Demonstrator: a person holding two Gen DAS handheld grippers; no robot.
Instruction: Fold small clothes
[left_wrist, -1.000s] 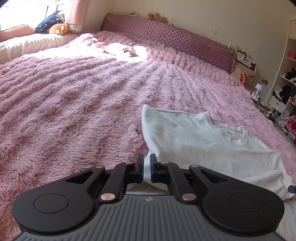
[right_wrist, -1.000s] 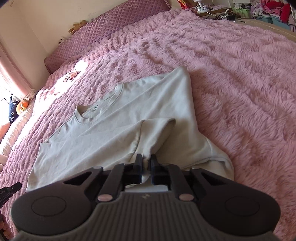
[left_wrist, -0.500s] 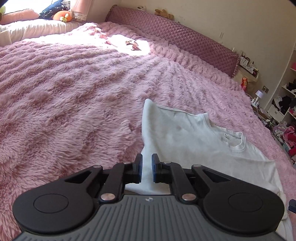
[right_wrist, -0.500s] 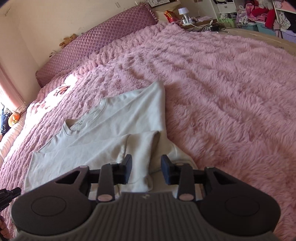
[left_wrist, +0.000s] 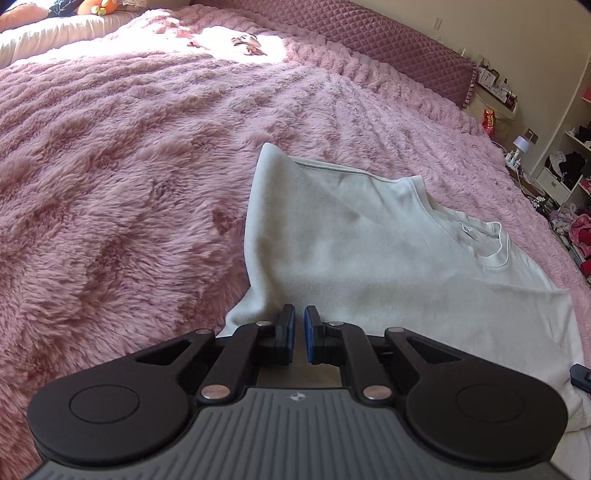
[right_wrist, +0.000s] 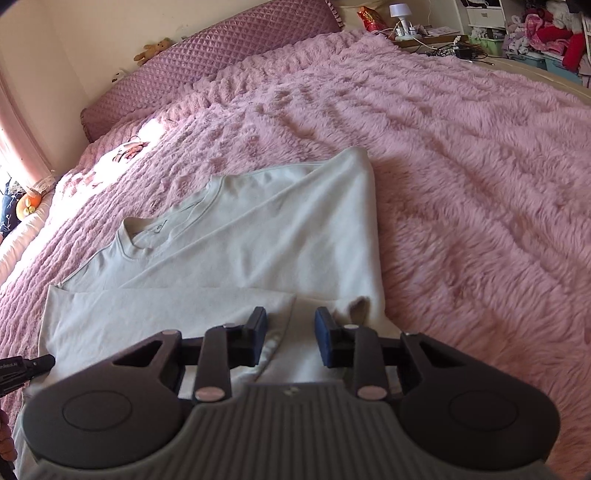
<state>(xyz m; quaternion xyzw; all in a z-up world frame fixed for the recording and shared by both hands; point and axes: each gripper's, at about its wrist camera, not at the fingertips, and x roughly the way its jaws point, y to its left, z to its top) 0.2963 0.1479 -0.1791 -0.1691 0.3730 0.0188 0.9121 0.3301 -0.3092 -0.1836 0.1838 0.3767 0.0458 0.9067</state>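
A pale grey-white sweatshirt (left_wrist: 369, 251) lies flat on the pink furry bedspread (left_wrist: 122, 184), its sleeves folded in over the body. In the right wrist view the sweatshirt (right_wrist: 258, 236) shows with its neckline at the left. My left gripper (left_wrist: 299, 332) hovers just over the shirt's left edge, its jaws a narrow gap apart with nothing between them. My right gripper (right_wrist: 290, 336) is open over the folded sleeve end at the shirt's right side and holds nothing.
A quilted purple headboard (left_wrist: 388, 40) runs along the far side of the bed. A small patterned item (left_wrist: 247, 40) lies in the sunlit patch. Shelves and clutter (left_wrist: 565, 173) stand past the bed's right edge. The other gripper's tip (right_wrist: 26, 369) shows at the left.
Both grippers let go of the sleeves: the right jaws opened wide, the left parted a little. The right sleeve now lies flat across the shirt. Both grippers moved closer over the shirt.
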